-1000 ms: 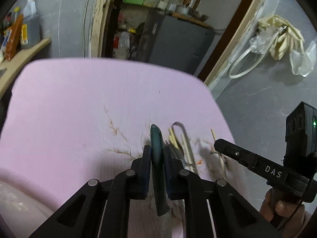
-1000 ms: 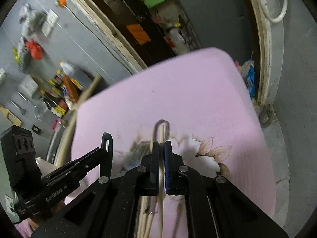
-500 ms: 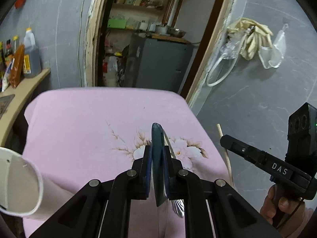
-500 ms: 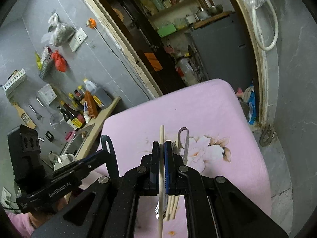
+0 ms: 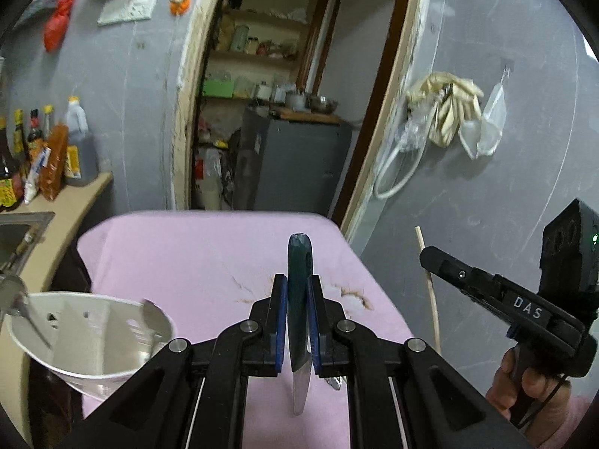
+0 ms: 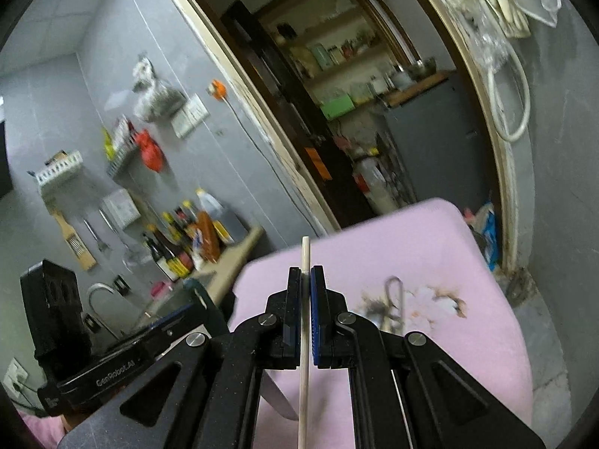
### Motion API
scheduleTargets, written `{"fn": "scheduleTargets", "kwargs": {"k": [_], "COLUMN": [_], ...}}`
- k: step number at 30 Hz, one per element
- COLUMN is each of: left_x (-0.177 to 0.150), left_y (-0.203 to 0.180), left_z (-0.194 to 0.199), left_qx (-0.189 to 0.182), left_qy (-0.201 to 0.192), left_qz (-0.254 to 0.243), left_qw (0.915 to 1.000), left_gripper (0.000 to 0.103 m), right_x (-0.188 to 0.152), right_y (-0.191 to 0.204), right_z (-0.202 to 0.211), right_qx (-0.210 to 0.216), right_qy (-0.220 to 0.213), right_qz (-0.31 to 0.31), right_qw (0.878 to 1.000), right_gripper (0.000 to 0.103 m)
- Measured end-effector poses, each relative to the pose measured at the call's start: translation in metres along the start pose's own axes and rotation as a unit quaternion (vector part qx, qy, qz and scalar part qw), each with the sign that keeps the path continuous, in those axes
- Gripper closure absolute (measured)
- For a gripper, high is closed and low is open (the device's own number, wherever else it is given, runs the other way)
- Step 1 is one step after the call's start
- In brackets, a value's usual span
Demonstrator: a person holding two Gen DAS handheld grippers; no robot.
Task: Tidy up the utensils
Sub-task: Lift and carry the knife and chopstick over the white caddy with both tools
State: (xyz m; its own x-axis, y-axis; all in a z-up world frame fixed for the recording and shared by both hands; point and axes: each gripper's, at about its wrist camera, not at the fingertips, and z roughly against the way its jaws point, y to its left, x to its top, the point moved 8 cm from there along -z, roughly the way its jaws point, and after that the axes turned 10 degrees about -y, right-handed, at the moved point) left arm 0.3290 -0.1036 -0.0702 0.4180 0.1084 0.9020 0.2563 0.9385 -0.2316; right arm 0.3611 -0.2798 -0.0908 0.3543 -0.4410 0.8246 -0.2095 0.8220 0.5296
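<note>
My left gripper is shut on a knife with a dark teal handle; its steel blade hangs down below the jaws, above the pink cloth. My right gripper is shut on a pale wooden chopstick held upright; it also shows in the left wrist view at the right. A white utensil holder with spoons in it stands at the lower left. A metal utensil with a loop handle lies on the cloth.
The table is covered by a pink flowered cloth. A counter with a sink and several bottles runs along the left. A doorway with shelves is behind the table. A grey wall is on the right.
Both grippers have risen from the cloth with the knife and the chopstick. The white holder has come further into the left wrist view.
</note>
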Motion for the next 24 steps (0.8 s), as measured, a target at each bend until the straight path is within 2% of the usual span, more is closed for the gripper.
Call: {"fn": "scheduleTargets", "kwargs": {"k": [7, 13, 20, 24], "left_x": [0.053, 0.096, 0.121, 0.126], "left_y": [0.021, 0.051, 0.104, 0.145], "left_z": [0.048, 0.091, 0.129, 0.143], "left_qx": [0.001, 0.024, 0.083, 0.124], "left_qy": [-0.051, -0.092, -0.129, -0.143], "left_qz": [0.018, 0.01, 0.01, 0.02], "left_qw": [0.9985, 0.9954, 0.9881, 0.9817], "left_gripper": [0.093, 0.093, 0.093, 0.093], "right_x": [0.036, 0.053, 0.048, 0.034], "right_y": [0.063, 0.12, 0.178, 0.197], "right_z": [-0.01, -0.034, -0.066, -0.086], "right_qx": [0.055, 0.098, 0.133, 0.135], "right_qy": [-0.064, -0.105, -0.12, -0.122], "right_qz": [-0.002, 0.005, 0.013, 0.024], "right_qw": [0.996, 0.99, 0.984, 0.983], "right_gripper": [0.099, 0.099, 0.099, 0.099]}}
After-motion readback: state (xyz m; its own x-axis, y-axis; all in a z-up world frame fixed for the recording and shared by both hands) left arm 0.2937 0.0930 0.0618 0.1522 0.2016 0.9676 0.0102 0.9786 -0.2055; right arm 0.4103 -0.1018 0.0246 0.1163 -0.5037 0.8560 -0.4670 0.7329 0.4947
